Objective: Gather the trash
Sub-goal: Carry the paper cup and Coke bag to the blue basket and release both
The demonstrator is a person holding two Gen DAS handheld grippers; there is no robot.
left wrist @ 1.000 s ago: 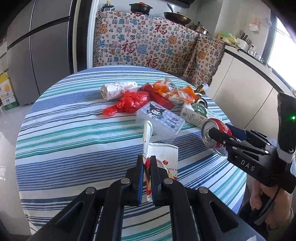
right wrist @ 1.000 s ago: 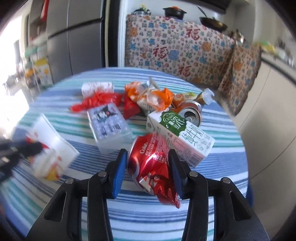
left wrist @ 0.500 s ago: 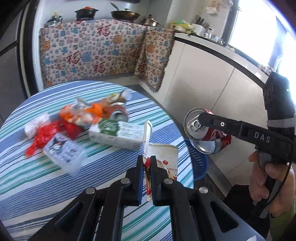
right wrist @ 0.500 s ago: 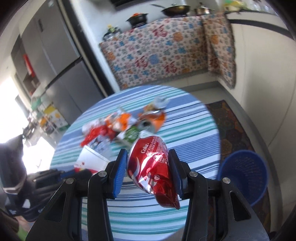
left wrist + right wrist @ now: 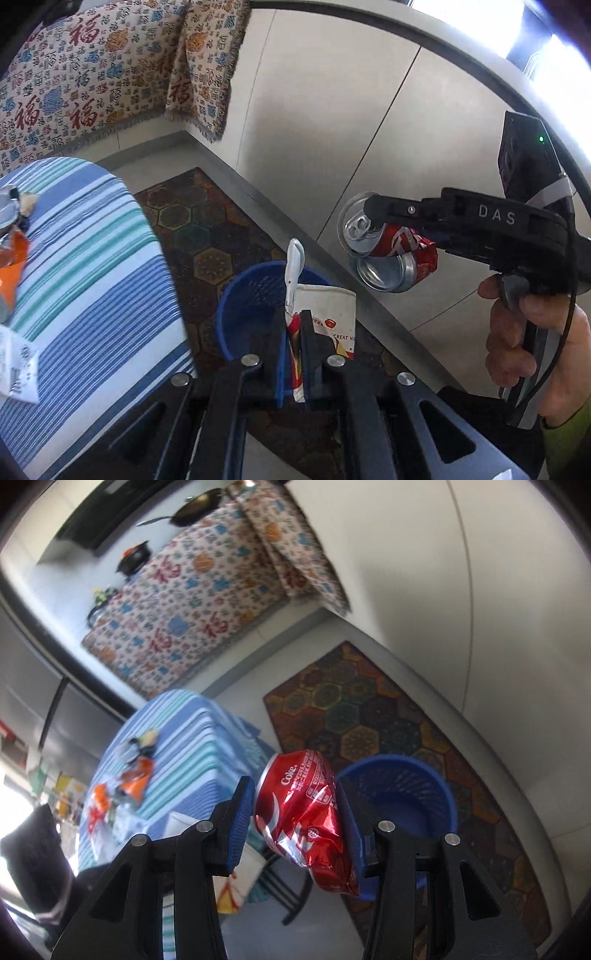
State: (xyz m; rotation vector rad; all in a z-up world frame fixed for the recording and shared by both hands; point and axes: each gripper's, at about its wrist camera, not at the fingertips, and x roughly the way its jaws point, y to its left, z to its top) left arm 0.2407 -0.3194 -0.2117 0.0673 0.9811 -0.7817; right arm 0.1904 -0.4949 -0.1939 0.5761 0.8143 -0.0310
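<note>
Blue-padded right fingers [image 5: 341,834] clamp a crushed can [image 5: 306,816]; left fingers [image 5: 304,347] pinch a paper cup [image 5: 327,317].

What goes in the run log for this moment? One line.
left gripper: shut on paper cup | right gripper: shut on crushed cola can | blue bin: below, nothing dropped yet

One crushed Coke can [image 5: 306,812], one flattened paper cup [image 5: 325,317], one blue mesh wastebasket [image 5: 413,794], two grippers, one striped round table [image 5: 92,266], one patterned rug [image 5: 369,716].
</note>
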